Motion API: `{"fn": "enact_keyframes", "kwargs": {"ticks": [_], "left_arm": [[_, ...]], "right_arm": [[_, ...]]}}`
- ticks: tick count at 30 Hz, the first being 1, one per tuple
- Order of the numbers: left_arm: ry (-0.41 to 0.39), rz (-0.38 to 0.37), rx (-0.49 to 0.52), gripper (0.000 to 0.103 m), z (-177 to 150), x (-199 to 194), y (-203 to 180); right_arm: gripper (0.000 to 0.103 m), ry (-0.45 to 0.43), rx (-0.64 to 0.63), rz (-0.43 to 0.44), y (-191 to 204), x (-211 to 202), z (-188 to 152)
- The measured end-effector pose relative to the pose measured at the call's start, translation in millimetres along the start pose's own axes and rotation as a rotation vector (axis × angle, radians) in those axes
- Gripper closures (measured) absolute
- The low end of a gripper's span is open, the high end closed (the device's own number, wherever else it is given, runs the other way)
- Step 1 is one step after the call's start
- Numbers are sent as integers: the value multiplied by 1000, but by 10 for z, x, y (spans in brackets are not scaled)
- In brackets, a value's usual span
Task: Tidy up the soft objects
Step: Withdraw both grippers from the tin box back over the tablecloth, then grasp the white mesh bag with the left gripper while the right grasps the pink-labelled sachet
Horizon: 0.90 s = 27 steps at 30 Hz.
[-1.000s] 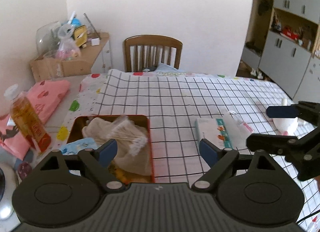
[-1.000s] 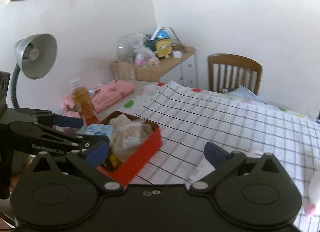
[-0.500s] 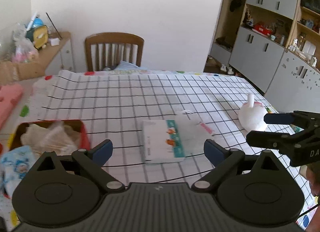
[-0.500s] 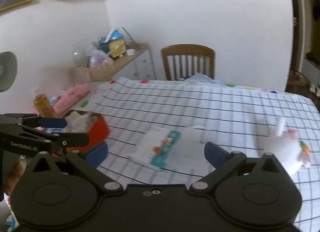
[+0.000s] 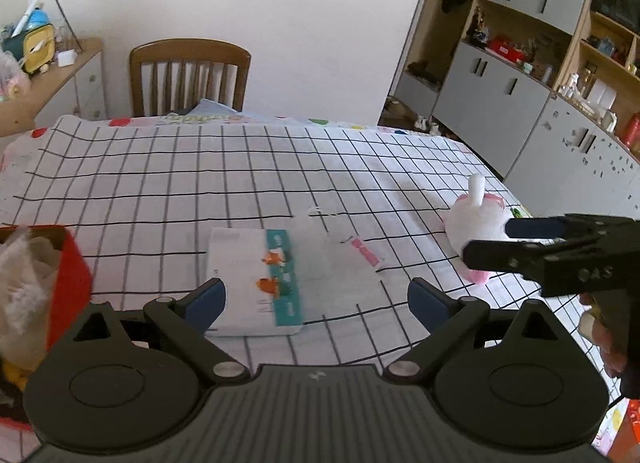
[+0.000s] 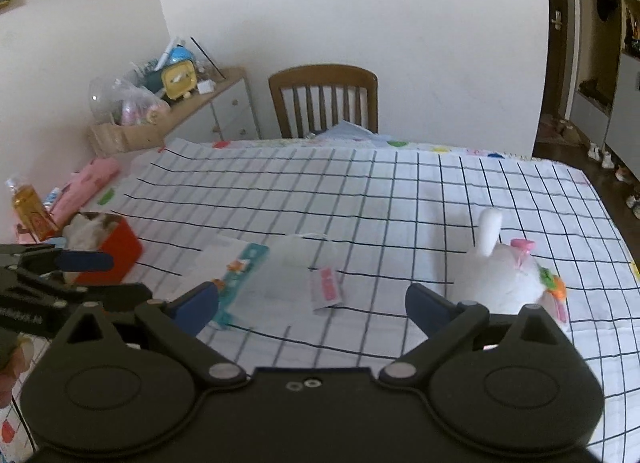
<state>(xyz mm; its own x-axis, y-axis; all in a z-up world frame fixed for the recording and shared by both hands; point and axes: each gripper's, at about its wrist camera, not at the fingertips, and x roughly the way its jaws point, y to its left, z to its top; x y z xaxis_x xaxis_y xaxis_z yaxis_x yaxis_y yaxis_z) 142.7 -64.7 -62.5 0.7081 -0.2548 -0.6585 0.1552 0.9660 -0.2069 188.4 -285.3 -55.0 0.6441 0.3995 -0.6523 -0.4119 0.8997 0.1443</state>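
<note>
- A tissue pack point(image 5: 256, 283) lies flat on the checked worktop point(image 5: 200, 183), its long axis running left to right.
- The left gripper point(image 5: 316, 297), wide open and empty, hangs just over the pack's near edge, the pack ahead and slightly left.
- The right gripper point(image 6: 312, 303), also open and empty, is beyond the pack's right end, nearer the plush rabbit point(image 6: 508, 279).
- A red box point(image 5: 68, 283) of cloths sits left of the pack.

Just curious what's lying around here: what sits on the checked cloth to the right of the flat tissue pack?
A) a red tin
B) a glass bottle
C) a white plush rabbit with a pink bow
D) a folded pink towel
C: the white plush rabbit with its pink bow lies on the checked cloth to the right of the tissue pack; the red tin stands on the pack's other side.
</note>
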Motion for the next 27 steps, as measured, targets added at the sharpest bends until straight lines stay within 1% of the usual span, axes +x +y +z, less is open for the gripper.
{"fn": "enact_keyframes", "kwargs": {"ticks": [5, 13, 21, 27], "left_arm": [[6, 6, 35, 5, -8, 217, -149], [13, 49, 114, 5, -73, 539, -356], [17, 75, 173, 6, -103, 773, -472], [32, 83, 185, 18, -126, 899, -497]], "right_arm": [[12, 44, 11, 5, -120, 219, 69], [23, 121, -19, 34, -220, 564, 116], [28, 170, -36, 52, -311, 778, 117], [37, 198, -53, 60, -335, 916, 116]]}}
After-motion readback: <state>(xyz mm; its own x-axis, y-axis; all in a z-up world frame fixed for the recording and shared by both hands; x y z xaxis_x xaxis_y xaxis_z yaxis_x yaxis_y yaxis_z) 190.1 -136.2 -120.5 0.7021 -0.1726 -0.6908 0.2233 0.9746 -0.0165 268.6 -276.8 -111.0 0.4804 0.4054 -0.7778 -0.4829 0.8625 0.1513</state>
